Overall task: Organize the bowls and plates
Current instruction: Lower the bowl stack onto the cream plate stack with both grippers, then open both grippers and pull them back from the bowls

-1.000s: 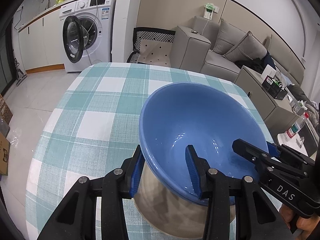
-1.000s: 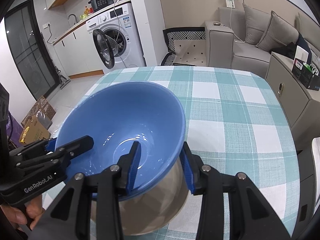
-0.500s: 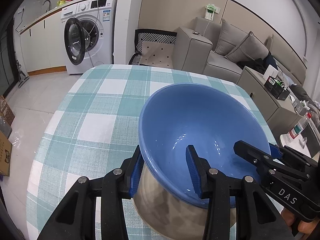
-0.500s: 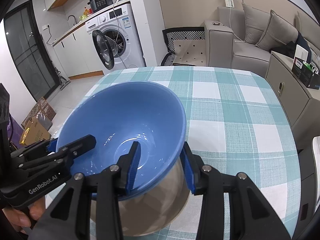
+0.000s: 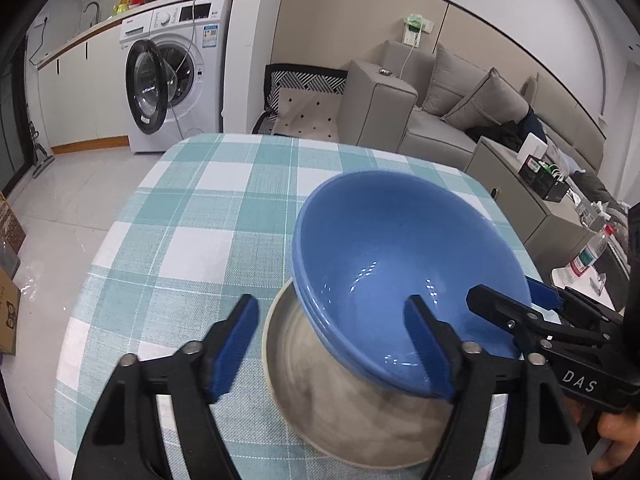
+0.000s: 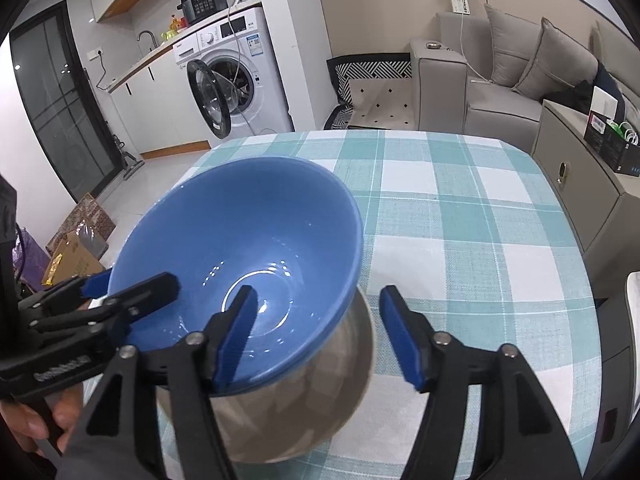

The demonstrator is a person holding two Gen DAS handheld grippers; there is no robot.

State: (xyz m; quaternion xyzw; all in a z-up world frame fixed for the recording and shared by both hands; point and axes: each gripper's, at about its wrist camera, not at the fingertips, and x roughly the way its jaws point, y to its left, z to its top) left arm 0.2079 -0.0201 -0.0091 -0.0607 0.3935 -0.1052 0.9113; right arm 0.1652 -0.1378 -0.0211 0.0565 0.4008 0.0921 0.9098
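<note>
**Blue bowl nested in grey bowl, both tongs released**

Blue bowl [image 5: 404, 264] seated inside a larger grey bowl [image 5: 344, 404], tilted so its rim leans away from level. Glossy blue glaze inside, small highlights near the base, a ringed foot mark visible at the bottom in the right wrist view. Rim smooth, no chips seen. Grey bowl matte, mottled, pale rim showing on the side below the left tongs.

Left tongs [image 5: 332, 344]: jaws just opened, now standing wide. Inner finger reaching over the blue rim into the bowl, outer finger well clear on the tablecloth side. No pressing contact seen.

Right tongs [image 6: 320, 332]: jaws likewise just opened, now apart. One finger inside the blue bowl, the other outside and clear of the rim. No grip on the wall between them.

Both bowls straight ahead of and below both tongs, straddled from opposite sides, resting on a table with a teal and white checked cloth [image 6: 460, 220].

Hand [image 6: 44, 420] on the left tongs' handle seen at the lower edge of the right wrist view.
</note>
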